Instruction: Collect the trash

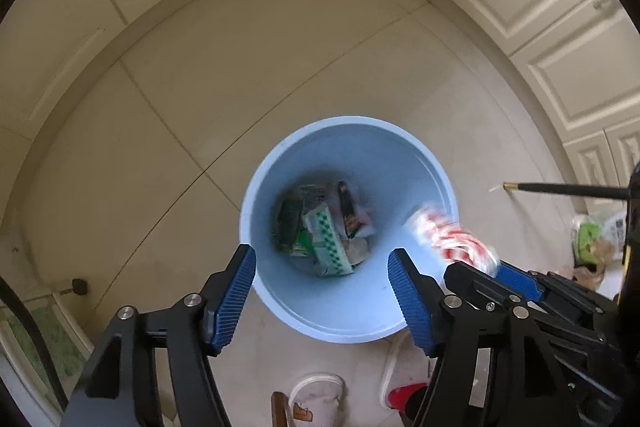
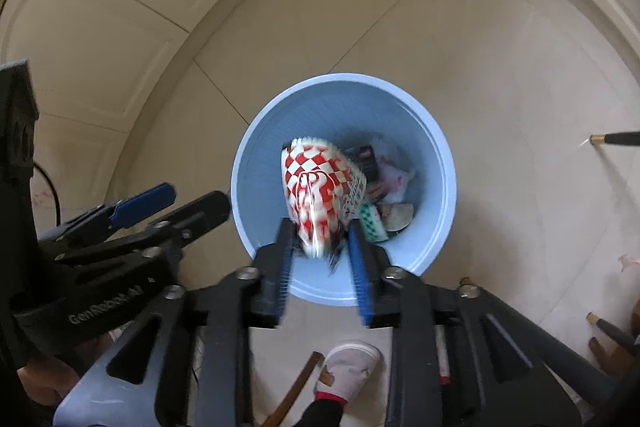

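A light blue bin (image 1: 348, 331) stands on the tiled floor, and both grippers point down into it. At its bottom lie a green-and-white box (image 1: 328, 239) and dark wrappers. My left gripper (image 1: 322, 253) is open above the rim, nothing between its blue pads. A red-and-white checked paper carton (image 2: 316, 187), blurred, hangs over the bin (image 2: 344, 99); its lower end sits between the fingers of my right gripper (image 2: 320, 227), which stand open with thin gaps beside it. In the left wrist view the carton (image 1: 452, 239) shows at the right gripper's (image 1: 476, 267) tip. The left gripper (image 2: 176, 201) shows at left.
Cream cabinet doors (image 1: 560, 67) run along two sides of the floor corner. A person's white slipper (image 2: 348, 367) is just below the bin. A black furniture leg with a brass tip (image 2: 616, 139) reaches in from the right. Bags (image 1: 596, 235) lie at the far right.
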### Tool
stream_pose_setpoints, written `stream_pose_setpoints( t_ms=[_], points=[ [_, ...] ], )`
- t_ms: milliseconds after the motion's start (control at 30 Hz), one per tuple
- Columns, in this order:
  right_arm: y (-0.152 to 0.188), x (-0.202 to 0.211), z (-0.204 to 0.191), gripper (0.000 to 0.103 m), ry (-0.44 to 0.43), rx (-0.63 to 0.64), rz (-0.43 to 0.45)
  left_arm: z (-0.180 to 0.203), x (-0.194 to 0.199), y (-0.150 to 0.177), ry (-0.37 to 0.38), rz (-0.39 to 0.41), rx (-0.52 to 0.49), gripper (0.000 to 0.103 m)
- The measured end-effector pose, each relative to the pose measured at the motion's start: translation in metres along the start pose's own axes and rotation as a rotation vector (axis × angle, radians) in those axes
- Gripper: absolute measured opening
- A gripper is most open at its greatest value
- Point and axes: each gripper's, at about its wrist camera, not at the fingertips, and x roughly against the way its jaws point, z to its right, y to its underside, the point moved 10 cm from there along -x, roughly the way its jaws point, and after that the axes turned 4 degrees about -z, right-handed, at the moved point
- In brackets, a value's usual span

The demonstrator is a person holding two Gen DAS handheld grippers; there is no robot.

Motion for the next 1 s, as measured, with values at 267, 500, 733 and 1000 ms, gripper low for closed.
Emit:
stream_pose_setpoints(
  t_ms=[267, 500, 733, 1000],
  points=[
    [0.003, 0.013, -0.012, 0.06, -0.033, -0.006, 0.03, -0.019, 0.021, 0.01, -0.029, 0.035, 0.055, 0.071],
    [0.008, 0.042, -0.031, 0.082, -0.007, 0.014, 0.066, -0.024, 0.043, 0.025, -0.015, 0.059, 0.082, 0.077],
    [0.006, 0.065, -0.047, 0.09, 0.003, 0.042, 0.082, -0.018, 0.063, 0.048, -0.004, 0.08, 0.094, 0.077],
    [0.022, 0.105, -0.059, 0.103, 0.143, 0.057, 0.102, 0.0, 0.098, 0.084, -0.03, 0.129, 0.08, 0.078]
  ],
)
